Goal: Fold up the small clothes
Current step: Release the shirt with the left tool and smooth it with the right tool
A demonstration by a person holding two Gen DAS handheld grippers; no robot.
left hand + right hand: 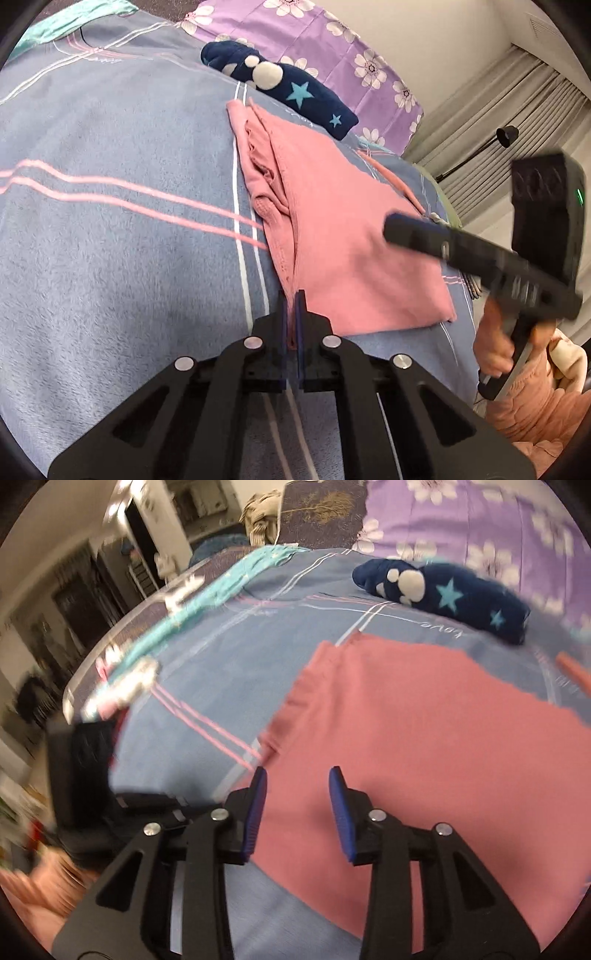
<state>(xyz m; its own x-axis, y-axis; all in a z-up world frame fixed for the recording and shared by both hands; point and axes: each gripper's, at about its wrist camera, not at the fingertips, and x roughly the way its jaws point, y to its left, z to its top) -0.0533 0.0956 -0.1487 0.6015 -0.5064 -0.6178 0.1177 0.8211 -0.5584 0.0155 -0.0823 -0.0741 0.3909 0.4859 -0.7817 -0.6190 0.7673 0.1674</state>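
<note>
L gripper (291, 306) is clamped on the near edge of the pink cotton garment (343, 236) w/ R gripper (298, 779) spread apart above it: pinch the opposite edge before lifting, keep the fabric taut, fold evenly.

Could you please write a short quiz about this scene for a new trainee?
1. True or false: the left gripper is shut on the pink garment.
2. The right gripper is: A) open above the pink garment, B) shut on the navy star-patterned cloth.
3. Fill in: the navy cloth lies beside the ___ floral pillow.

Key: 1 true; 2 A; 3 purple.
</note>
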